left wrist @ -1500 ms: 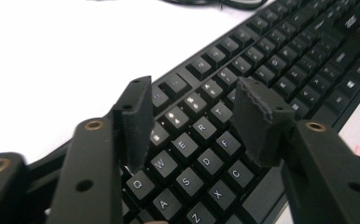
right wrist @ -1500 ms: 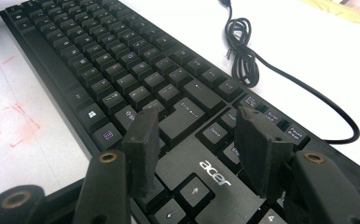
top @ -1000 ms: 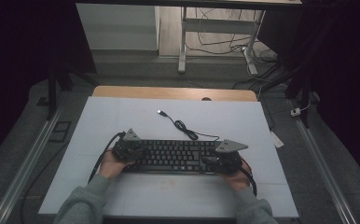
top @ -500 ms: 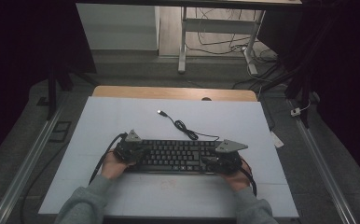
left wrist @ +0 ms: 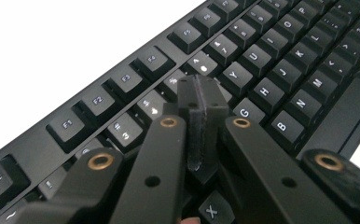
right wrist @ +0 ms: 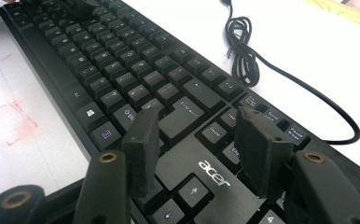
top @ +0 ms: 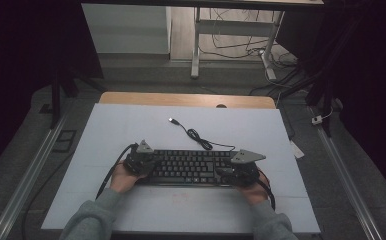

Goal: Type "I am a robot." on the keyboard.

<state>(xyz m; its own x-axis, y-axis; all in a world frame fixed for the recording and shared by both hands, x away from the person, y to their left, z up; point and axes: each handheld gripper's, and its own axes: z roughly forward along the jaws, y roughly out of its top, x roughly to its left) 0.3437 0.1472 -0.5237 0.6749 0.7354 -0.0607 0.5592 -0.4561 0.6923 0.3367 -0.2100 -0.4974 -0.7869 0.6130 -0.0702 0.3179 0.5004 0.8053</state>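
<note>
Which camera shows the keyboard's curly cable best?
The high view: the whole cable runs from the keyboard to its plug. The right gripper view shows its coiled bundle and a loop, with the plug end cut off. The left gripper view looks along the keys.

High view dim, grainy, soft; room around table (top: 131, 125) nearly black, pale tabletop brightest area. Left gripper view: table beyond keyboard (left wrist: 271, 51) blown out to pure white, jaws at bottom blurred, keys ahead of jaws sharp. Right gripper view: bright, soft glare on table, cable (right wrist: 243, 42) slightly soft, faint shadows under keys beside jaws.
</note>
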